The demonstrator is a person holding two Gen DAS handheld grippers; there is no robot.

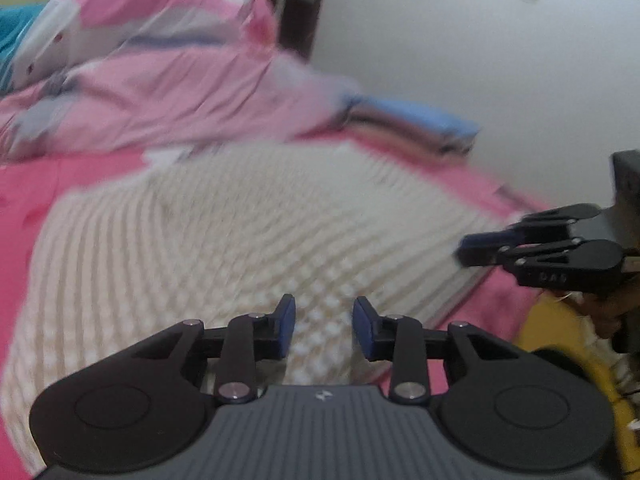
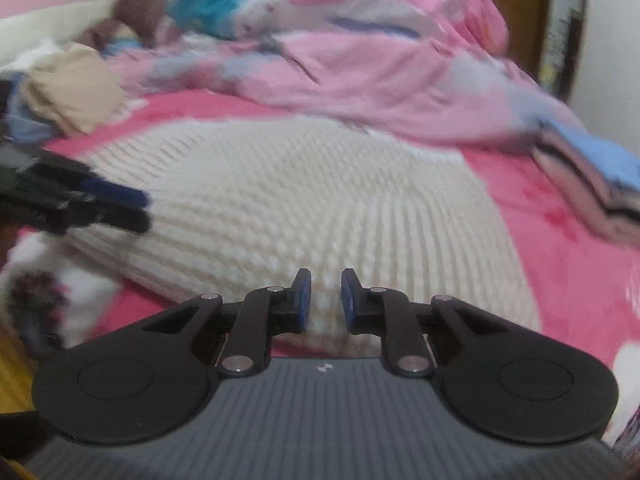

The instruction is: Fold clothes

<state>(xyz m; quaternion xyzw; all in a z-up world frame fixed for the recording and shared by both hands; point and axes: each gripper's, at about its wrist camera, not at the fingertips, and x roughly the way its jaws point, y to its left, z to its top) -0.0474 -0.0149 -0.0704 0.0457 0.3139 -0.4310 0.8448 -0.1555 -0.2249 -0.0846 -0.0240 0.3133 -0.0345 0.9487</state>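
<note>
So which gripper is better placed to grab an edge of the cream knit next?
Roughly even, slightly right: the right gripper sits at the cream knit's side edge; the left gripper hovers open over its middle.

The left gripper (image 1: 324, 328) hung with jaws apart over a cream knit sweater (image 1: 224, 248) on the pink bed (image 1: 28, 192).

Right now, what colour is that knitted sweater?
Cream-white ribbed knit sweater, clearest in the right wrist view.

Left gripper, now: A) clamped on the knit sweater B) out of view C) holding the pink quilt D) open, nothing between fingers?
D: the left gripper has its blue pads apart with only a clear gap between them, over the cream knit sweater lying on the pink bedsheet.
</note>
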